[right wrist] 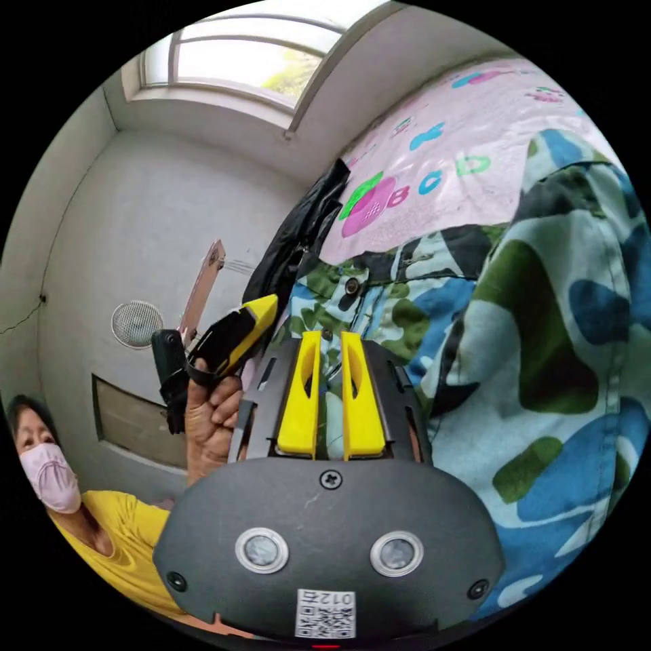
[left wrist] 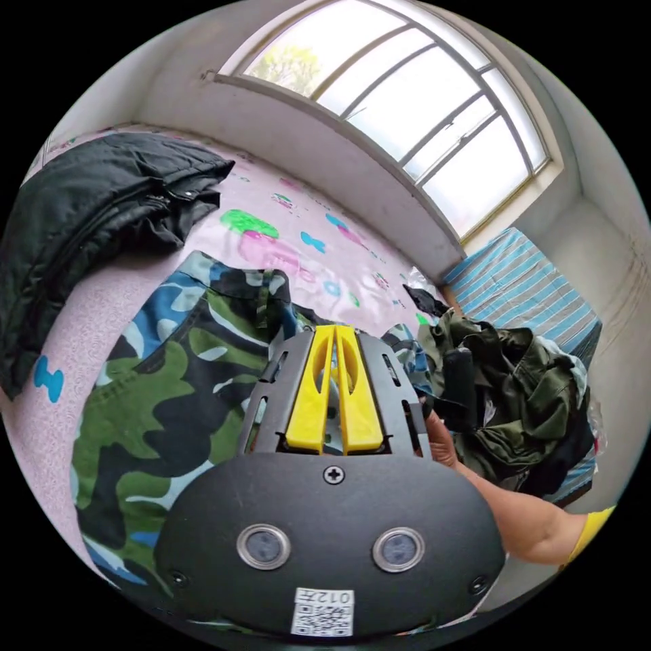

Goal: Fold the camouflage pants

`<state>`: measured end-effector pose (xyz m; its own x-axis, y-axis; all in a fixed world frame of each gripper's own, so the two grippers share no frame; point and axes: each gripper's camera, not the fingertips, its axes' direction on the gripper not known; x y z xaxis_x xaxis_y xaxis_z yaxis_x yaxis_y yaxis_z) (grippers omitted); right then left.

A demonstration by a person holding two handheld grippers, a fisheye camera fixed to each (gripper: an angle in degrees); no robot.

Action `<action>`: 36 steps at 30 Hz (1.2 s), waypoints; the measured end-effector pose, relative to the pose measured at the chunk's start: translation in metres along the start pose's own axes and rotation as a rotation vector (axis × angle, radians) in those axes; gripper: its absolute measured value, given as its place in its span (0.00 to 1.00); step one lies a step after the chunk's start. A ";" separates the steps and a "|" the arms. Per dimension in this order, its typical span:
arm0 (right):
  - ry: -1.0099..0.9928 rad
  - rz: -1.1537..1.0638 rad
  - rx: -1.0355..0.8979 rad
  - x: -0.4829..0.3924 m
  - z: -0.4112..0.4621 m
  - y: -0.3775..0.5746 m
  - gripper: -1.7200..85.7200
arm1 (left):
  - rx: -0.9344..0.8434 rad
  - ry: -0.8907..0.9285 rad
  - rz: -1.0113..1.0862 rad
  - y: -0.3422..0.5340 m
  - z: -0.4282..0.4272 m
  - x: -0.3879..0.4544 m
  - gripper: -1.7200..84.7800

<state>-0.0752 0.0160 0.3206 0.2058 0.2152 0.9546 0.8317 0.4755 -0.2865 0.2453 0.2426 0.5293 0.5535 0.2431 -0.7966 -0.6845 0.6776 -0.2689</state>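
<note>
camouflage pants [left wrist: 169, 400] partly hidden behind left gripper [left wrist: 335, 331]

Pink bed [left wrist: 102, 285] (patterned) bears camouflage pants [left wrist: 169, 393], black jacket [left wrist: 88, 210].

You've got one readable print: big letters B, C, D [right wrist: 432, 182] in a row on the pink bedsheet [right wrist: 461, 210], right gripper view.

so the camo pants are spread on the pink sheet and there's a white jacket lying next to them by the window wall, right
Not quite: the jacket is black, not white, as the left gripper view shows. The rest holds: the camouflage pants are spread on the pink sheet, and the jacket lies beside them, near the wall under the window.
</note>
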 end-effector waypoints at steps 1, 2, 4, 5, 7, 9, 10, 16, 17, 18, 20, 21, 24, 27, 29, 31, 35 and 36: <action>-0.009 -0.002 -0.016 0.000 0.002 -0.004 0.04 | -0.002 -0.007 0.008 0.002 0.004 0.001 0.02; -0.019 -0.010 -0.019 -0.001 0.003 -0.006 0.04 | 0.008 -0.033 0.029 0.008 0.007 0.002 0.02; -0.063 -0.049 -0.004 -0.006 0.001 -0.009 0.04 | 0.002 -0.004 -0.100 0.002 0.010 -0.011 0.02; -0.055 -0.051 0.012 -0.008 0.000 -0.010 0.05 | 0.065 0.079 -0.093 -0.007 0.005 -0.013 0.02; 0.011 -0.076 0.029 -0.018 -0.002 -0.017 0.06 | 0.080 0.020 -0.089 -0.020 0.002 -0.009 0.02; 0.182 -0.141 0.058 -0.036 -0.005 -0.033 0.07 | 0.037 -0.047 -0.086 -0.026 0.007 -0.005 0.02; 0.283 -0.173 0.072 -0.046 -0.004 -0.047 0.08 | 0.017 -0.027 -0.122 -0.029 0.012 -0.007 0.02; 0.292 -0.122 -0.157 -0.049 0.028 -0.106 0.11 | -0.019 -0.006 -0.139 -0.049 0.021 0.008 0.02; 0.287 -0.129 -0.176 -0.051 0.031 -0.108 0.11 | -0.023 -0.019 -0.140 -0.053 0.022 0.013 0.02; 0.289 -0.141 -0.214 -0.055 0.038 -0.111 0.10 | -0.025 -0.026 -0.140 -0.055 0.023 0.015 0.02; 0.328 -0.174 -0.238 -0.063 0.047 -0.114 0.09 | -0.021 -0.034 -0.149 -0.061 0.023 0.022 0.02; 0.362 -0.196 -0.248 -0.069 0.051 -0.117 0.07 | -0.020 -0.033 -0.153 -0.063 0.023 0.023 0.02; 0.296 -0.263 -0.293 -0.086 0.061 -0.123 0.06 | -0.029 -0.024 -0.164 -0.072 0.026 0.030 0.02; 0.338 -0.249 -0.360 -0.097 0.076 -0.128 0.06 | -0.022 0.005 -0.182 -0.080 0.026 0.036 0.02; 0.327 -0.237 -0.376 -0.101 0.081 -0.131 0.05 | -0.020 0.024 -0.195 -0.086 0.028 0.041 0.02; 0.331 -0.244 -0.344 -0.110 0.082 -0.131 0.04 | -0.025 0.022 -0.192 -0.092 0.030 0.047 0.02; 0.492 -0.352 -0.227 -0.142 0.075 -0.127 0.03 | -0.062 -0.206 -0.022 -0.112 0.032 0.097 0.03; 0.545 -0.383 -0.203 -0.151 0.073 -0.129 0.03 | -0.075 -0.240 0.017 -0.114 0.034 0.106 0.03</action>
<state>-0.2508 -0.0158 0.2071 0.0644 -0.4199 0.9053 0.9664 0.2525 0.0484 0.3986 0.2147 0.4936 0.6321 0.4177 -0.6526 -0.7232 0.6205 -0.3033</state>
